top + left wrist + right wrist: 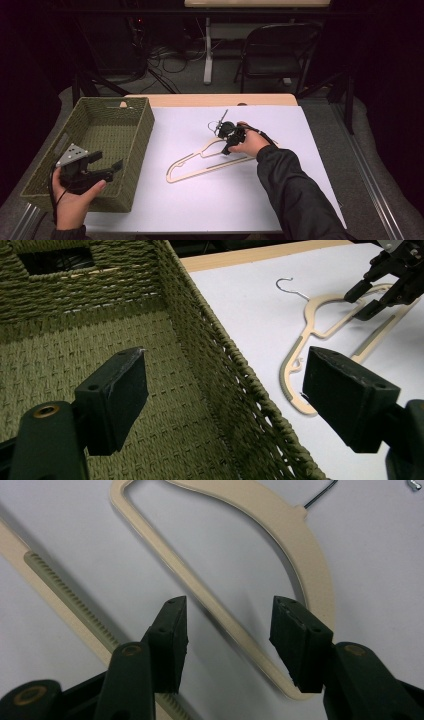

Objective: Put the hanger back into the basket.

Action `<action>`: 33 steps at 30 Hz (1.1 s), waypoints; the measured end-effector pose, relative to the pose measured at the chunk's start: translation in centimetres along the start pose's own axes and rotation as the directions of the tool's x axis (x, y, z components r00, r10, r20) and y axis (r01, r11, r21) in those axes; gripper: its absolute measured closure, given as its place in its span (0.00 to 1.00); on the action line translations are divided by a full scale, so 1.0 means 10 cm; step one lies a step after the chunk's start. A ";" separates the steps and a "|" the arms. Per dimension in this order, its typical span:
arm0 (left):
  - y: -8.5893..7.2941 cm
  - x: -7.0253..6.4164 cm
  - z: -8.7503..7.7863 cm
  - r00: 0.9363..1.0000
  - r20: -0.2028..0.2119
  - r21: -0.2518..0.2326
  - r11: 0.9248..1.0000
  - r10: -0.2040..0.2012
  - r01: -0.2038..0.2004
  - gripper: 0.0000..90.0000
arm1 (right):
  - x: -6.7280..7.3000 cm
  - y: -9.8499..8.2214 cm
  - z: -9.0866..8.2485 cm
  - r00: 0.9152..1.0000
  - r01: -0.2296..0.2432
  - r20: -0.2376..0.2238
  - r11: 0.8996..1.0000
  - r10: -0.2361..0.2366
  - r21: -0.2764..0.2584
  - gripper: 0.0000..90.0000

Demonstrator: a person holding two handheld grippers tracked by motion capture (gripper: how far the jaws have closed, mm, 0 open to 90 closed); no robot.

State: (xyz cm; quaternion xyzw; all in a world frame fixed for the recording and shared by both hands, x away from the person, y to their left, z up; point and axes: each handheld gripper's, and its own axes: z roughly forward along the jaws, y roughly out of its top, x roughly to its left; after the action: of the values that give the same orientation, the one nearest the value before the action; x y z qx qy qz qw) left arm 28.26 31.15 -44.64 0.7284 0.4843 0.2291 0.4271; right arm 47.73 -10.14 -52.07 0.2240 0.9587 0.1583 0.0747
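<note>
Black jaws of my right gripper [227, 640] stand open astride a bar of the wooden hanger [210, 162] lying on the table [300, 150]; I judge closing comes next. My left gripper [95, 170] waits open and empty over the woven basket [142, 130].

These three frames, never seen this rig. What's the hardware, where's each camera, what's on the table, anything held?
No robot: a person holds a two-jaw gripper in each hand. The high view looks down on the table from the person's side. The other two cameras ride on the grippers and look along their black jaws. The left gripper hovers open over the rim of a green woven basket, holding nothing. The right gripper is open, jaws either side of a bar of the wooden hanger lying flat on the white table. Nothing is gripped yet.
</note>
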 end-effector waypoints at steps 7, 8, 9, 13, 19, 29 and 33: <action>-0.03 0.01 -0.05 1.000 -0.011 0.000 1.000 -0.006 0.006 0.20 | -0.03 0.00 0.08 0.999 -0.016 -0.039 1.000 0.016 0.010 0.53; -0.03 0.01 -0.05 1.000 -0.011 0.000 1.000 -0.006 0.006 0.20 | -0.03 0.01 0.07 0.999 -0.013 -0.036 0.999 0.014 0.031 0.53; -0.03 0.01 -0.05 1.000 -0.012 -0.001 1.000 -0.007 0.007 0.20 | -0.03 0.01 0.08 0.999 -0.013 -0.043 0.999 0.014 0.035 0.53; -0.05 0.02 -0.08 1.000 -0.017 0.001 1.000 -0.011 0.011 0.20 | -0.02 0.01 0.11 0.999 -0.013 -0.039 0.999 0.015 0.038 0.54; -0.06 0.03 -0.10 1.000 -0.018 -0.003 1.000 -0.019 0.019 0.20 | -0.03 0.01 0.10 0.997 -0.018 -0.075 0.999 0.021 0.048 0.58; -0.06 0.02 -0.09 1.000 -0.022 -0.003 1.000 -0.017 0.017 0.21 | 0.03 0.07 0.10 0.998 0.036 -0.049 0.994 -0.032 0.099 0.68; -0.05 0.02 -0.08 1.000 -0.022 -0.003 1.000 -0.017 0.016 0.21 | 0.04 0.06 0.08 0.997 0.053 -0.069 0.990 -0.044 0.129 0.76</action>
State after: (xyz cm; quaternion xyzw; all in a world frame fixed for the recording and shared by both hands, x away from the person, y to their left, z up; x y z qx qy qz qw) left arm 27.45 31.79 -44.66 0.7212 0.4948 0.2343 0.4244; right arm 47.80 -9.27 -52.70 0.1998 0.9741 0.1007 0.0320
